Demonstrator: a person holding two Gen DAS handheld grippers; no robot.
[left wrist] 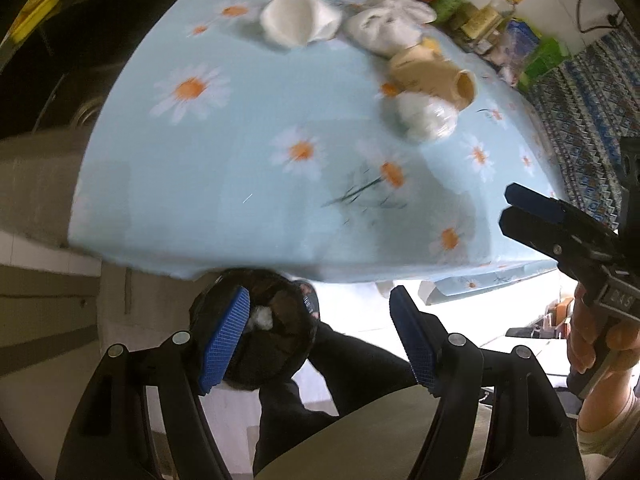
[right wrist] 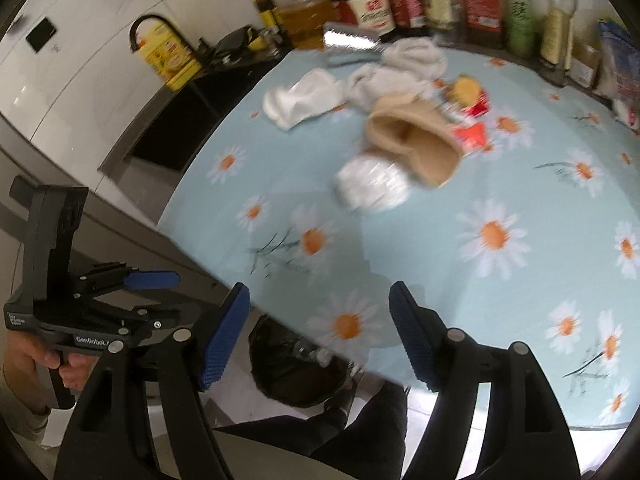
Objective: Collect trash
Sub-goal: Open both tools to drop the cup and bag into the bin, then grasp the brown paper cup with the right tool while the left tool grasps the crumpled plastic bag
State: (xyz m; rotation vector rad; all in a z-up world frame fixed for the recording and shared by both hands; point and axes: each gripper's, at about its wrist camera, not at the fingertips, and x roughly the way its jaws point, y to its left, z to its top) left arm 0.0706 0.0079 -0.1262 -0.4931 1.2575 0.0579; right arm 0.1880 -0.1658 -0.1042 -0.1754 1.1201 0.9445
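Both grippers hang over the near edge of the table (right wrist: pixel 460 200), which wears a pale blue daisy cloth.

Left gripper (left wrist: pixel 320 340): jaws parted, nothing between the pads. Below it, just off the table edge, sits a bin lined with a black bag (left wrist: pixel 256 340), a white scrap already inside. We read the bin's spot at the near edge as deliberate: trash can be carried a short way and dropped.

Right gripper (right wrist: pixel 320 336): jaws apart, also empty. From its camera the same bin shows under the table rim, and the left gripper appears at the left, held by a hand (right wrist: pixel 44 360).

Trash waiting: a crumpled white wad (right wrist: pixel 372 188) lies mid-table, touching the near side of a tan sock (right wrist: pixel 412 140). A red wrapper (right wrist: pixel 472 128) lies just right of the sock. Farther off, a white sock (right wrist: pixel 300 98) and a grey sock (right wrist: pixel 400 68). Bottles and jars line the far edge.

Judgement: both tools are empty and ready, so the next pick is likely the wad, as it is nearest. The risk is snagging the sock with it, since they touch.
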